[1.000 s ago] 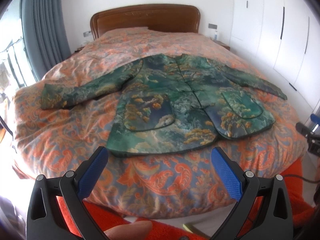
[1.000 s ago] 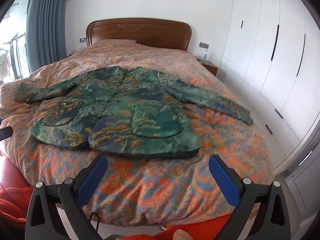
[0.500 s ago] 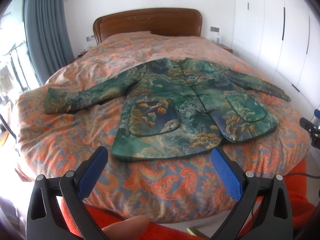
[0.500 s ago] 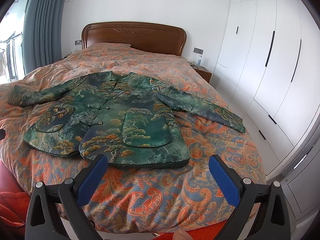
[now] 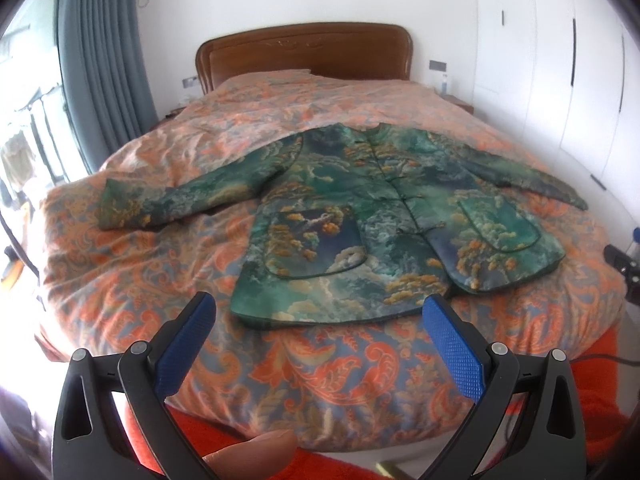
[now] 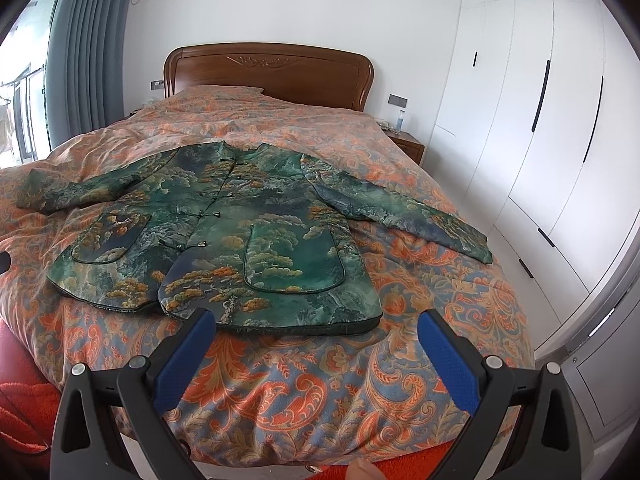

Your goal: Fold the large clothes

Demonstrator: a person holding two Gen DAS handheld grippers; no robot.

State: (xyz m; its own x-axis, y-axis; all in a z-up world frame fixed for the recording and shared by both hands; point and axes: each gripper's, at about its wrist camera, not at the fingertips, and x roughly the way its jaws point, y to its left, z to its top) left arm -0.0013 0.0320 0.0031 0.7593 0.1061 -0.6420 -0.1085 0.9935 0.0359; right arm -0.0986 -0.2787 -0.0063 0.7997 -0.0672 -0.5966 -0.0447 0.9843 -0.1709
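A green patterned jacket lies flat and face up on the bed, buttoned, with both sleeves spread out to the sides. It also shows in the right wrist view. My left gripper is open and empty, held above the foot of the bed just short of the jacket's hem. My right gripper is open and empty, also near the hem, toward the jacket's right half.
The bed has an orange paisley cover and a wooden headboard. White wardrobes stand on the right, a grey curtain on the left. An orange-red blanket lies at the foot of the bed.
Both grippers have tilted up and drawn slightly back, so the jacket sits lower and more centred in both views. Both stay open.
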